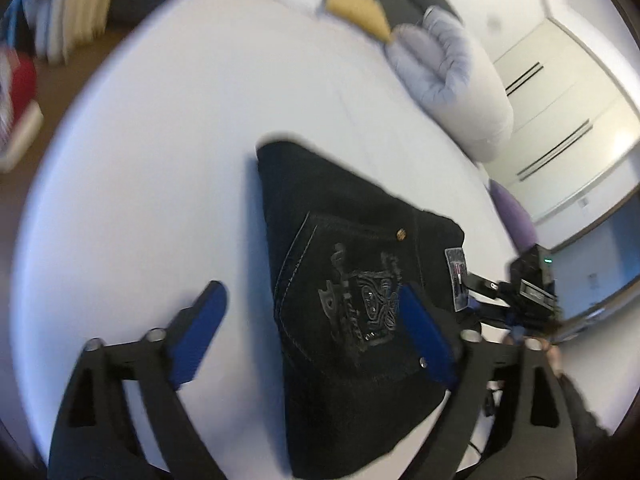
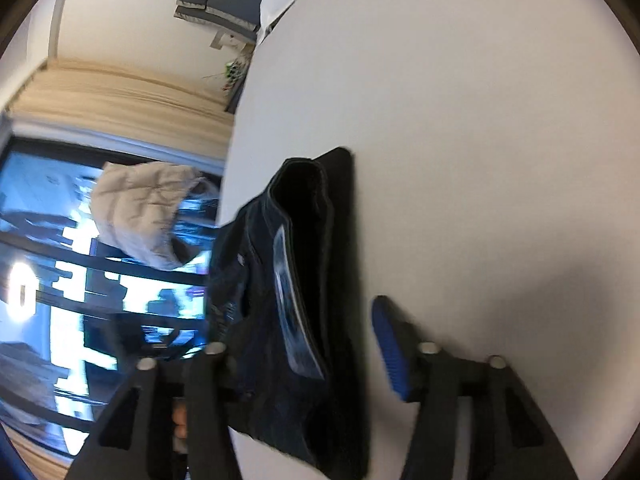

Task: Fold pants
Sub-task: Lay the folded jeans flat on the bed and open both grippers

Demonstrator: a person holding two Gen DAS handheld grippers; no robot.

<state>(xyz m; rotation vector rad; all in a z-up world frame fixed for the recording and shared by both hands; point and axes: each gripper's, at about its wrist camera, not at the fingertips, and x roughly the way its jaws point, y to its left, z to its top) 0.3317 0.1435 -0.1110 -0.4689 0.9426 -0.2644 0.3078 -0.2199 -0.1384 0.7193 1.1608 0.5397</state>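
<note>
Lying between spread fingers (image 1: 424,336): folded pants (image 1: 360,280).

so the folded pants (image 1: 352,300) are lying on the bed (image 1: 160,160), near its edge. pillows (image 1: 444,68) sit well beyond the pants at the far end of the bed. left gripper (image 1: 312,336) is spread wide right over the pants, and the right gripper (image 2: 304,340) straddles the pants too, one finger (image 2: 390,354) just beside them on the sheet

The left gripper (image 1: 312,332) and right gripper (image 2: 304,344) share black slotted frames, silver bolt heads and ribbed blue pads (image 2: 390,354).
</note>
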